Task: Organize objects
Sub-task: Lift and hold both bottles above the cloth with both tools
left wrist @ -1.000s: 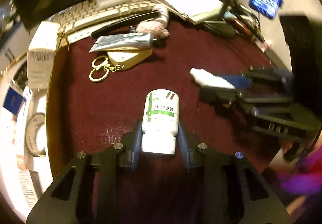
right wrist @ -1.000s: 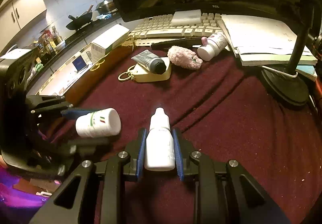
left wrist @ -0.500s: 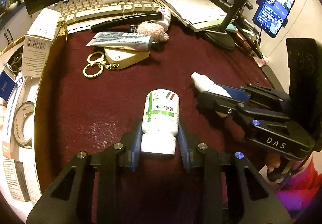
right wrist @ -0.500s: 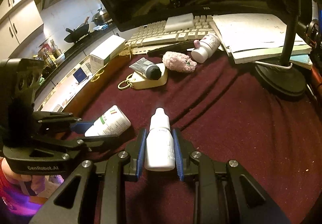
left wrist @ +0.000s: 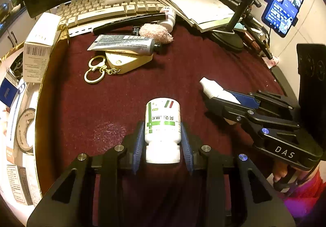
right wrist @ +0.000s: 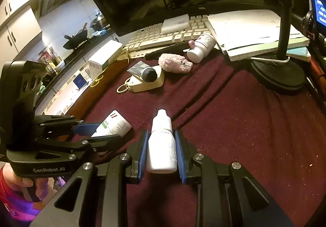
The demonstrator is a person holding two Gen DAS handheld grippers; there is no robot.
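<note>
My left gripper (left wrist: 162, 131) is shut on a white pill bottle (left wrist: 162, 125) with a green label, cap toward the camera, over the maroon cloth (left wrist: 126, 92). The right wrist view shows the same pill bottle (right wrist: 116, 125) at left between the left gripper's blue pads. My right gripper (right wrist: 162, 145) is shut on a white dropper bottle (right wrist: 162, 149), nozzle pointing away. In the left wrist view that dropper bottle (left wrist: 214, 89) pokes out of the right gripper at the right.
At the back of the cloth lie a grey tube (left wrist: 124, 42) on a cream key fob (left wrist: 126, 62) with gold rings, a pink fuzzy toy (left wrist: 155, 32), a second white bottle (right wrist: 200, 47), a black pen and a keyboard (left wrist: 106, 10). A lamp base (right wrist: 279, 72), papers and boxes (left wrist: 38, 47) ring the cloth.
Both views have rolled a little, and the two grippers have shifted slightly against each other. The grips on both bottles are unchanged.
</note>
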